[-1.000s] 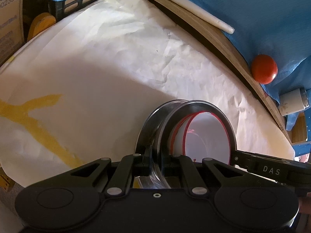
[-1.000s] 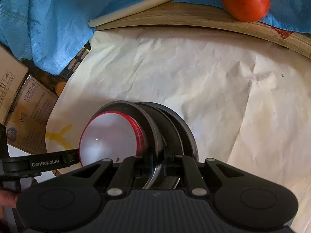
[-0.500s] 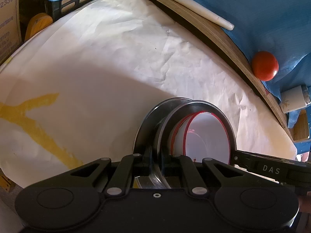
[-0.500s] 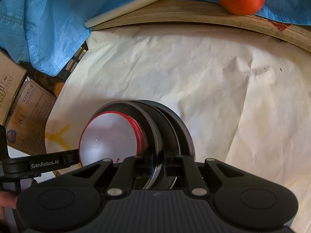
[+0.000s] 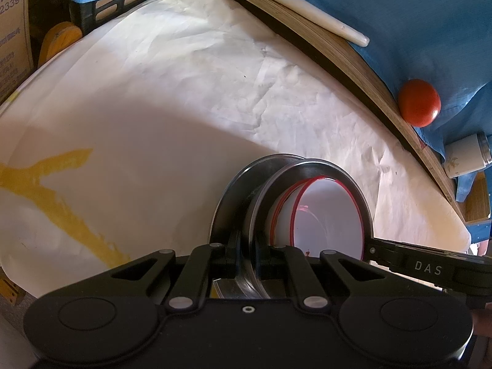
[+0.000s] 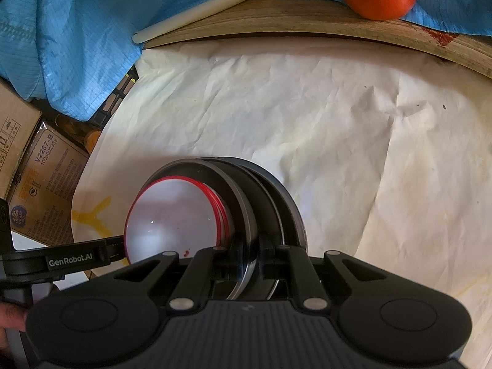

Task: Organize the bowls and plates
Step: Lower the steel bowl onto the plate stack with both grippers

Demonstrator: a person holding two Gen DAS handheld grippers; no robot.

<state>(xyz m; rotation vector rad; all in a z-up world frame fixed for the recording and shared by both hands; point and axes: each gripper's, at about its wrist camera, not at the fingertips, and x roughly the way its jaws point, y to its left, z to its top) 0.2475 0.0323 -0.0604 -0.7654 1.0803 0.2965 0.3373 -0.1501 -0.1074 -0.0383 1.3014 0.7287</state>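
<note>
Left wrist view: left hand-held gripper point(image 5: 247, 247) clamped on rim of dark plates point(image 5: 270, 181), red-rimmed white bowls point(image 5: 327, 215) nested inside, stack carried above paper-covered worktop point(image 5: 184, 92).

Right wrist view: right hand-held gripper point(image 6: 258, 250) clamped on opposite rim. Advice: hold stack level, equal squeeze both sides, lower together.

A crumpled white paper sheet point(image 5: 190, 98) covers the work surface; a yellow painted mark point(image 5: 46, 181) lies at 9 o'clock in the left wrist view. A wooden board edge point(image 6: 307, 21) borders the sheet at 12 o'clock in the right wrist view. Blue cloth point(image 6: 67, 30) drapes from 10 to 12 o'clock. Cardboard boxes point(image 6: 40, 184) stand at 9 o'clock beside a black crate point(image 5: 104, 9). Sunlight falls on the far paper; the near portion is shaded.
</note>
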